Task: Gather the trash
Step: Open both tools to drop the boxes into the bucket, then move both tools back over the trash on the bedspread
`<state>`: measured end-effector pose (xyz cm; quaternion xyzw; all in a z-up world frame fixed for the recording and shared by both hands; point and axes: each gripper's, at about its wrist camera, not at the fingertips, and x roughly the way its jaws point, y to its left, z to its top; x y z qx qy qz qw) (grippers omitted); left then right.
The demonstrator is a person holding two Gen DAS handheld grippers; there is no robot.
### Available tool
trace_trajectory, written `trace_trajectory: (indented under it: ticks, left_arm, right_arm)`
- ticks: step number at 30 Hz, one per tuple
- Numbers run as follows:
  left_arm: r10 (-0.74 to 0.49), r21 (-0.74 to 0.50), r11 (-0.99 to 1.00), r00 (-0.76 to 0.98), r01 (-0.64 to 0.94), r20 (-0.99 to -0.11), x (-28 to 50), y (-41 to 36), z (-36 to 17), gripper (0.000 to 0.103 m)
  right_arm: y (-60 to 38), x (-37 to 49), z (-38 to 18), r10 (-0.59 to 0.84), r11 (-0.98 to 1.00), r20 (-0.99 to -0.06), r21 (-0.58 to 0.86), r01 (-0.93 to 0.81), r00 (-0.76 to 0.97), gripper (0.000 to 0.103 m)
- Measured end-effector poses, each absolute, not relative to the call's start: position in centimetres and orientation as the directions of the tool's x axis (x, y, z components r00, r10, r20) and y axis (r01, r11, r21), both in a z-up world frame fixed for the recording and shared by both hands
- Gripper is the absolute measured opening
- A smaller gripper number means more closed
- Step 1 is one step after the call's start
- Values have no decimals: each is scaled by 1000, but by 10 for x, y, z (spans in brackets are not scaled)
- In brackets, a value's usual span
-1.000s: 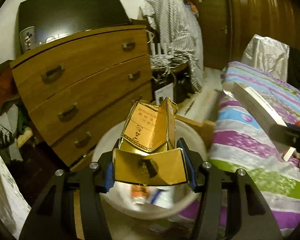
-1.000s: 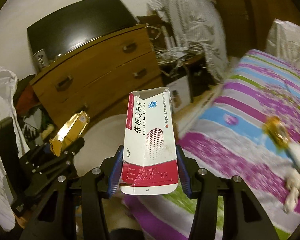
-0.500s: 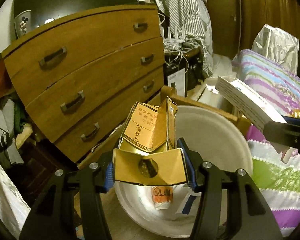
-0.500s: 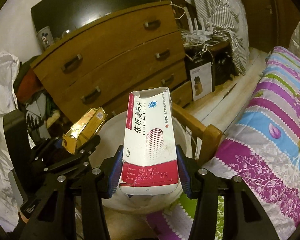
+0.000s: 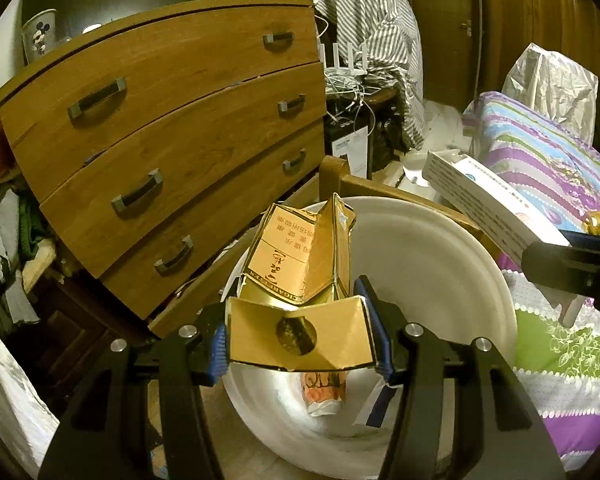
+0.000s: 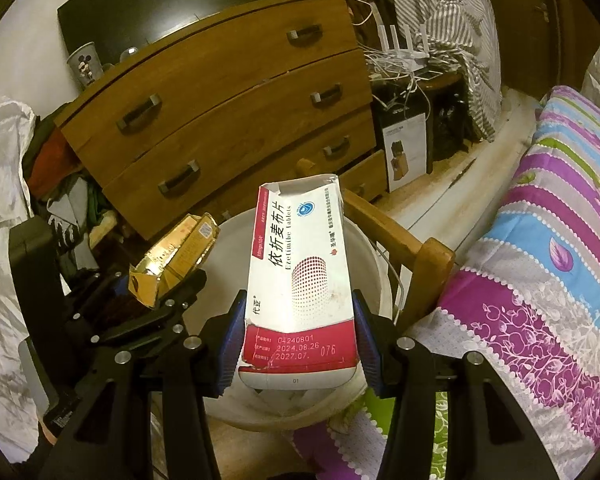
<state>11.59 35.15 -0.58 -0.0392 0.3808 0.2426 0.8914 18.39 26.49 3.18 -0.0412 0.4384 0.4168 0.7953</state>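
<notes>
My left gripper (image 5: 300, 340) is shut on an opened gold cardboard box (image 5: 300, 272) and holds it over the near part of a round white bin (image 5: 440, 264). The bin holds crumpled wrappers (image 5: 326, 394) at its bottom. My right gripper (image 6: 297, 344) is shut on a white and red medicine box (image 6: 300, 276), held over the same bin (image 6: 374, 276). The medicine box also shows at the right of the left wrist view (image 5: 488, 204). The gold box (image 6: 171, 256) and the left gripper (image 6: 155, 296) show at the left of the right wrist view.
A wooden chest of drawers (image 5: 159, 152) stands close behind the bin, with a Mickey Mouse cup (image 5: 39, 40) on top. A bed with a striped cover (image 6: 540, 260) is on the right, its wooden corner post (image 6: 432, 272) beside the bin. Cables and striped clothes (image 5: 364, 40) sit behind.
Both grippers have moved forward and lower toward the bin, each still holding its box. The bin now fills more of both views.
</notes>
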Motion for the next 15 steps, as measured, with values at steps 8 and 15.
trace_trajectory:
  ticks: [8,15]
  left_arm:
    - [390,102,883,597,-458,-701,121,352,-8,54]
    - [394,103,875,571,-474,-720,122,355,-16,77]
  right_arm:
    - [273,187,37,637,632,-720,283,-722,276,60]
    - [261,197,34,637,661,-710,302,-687,300,65]
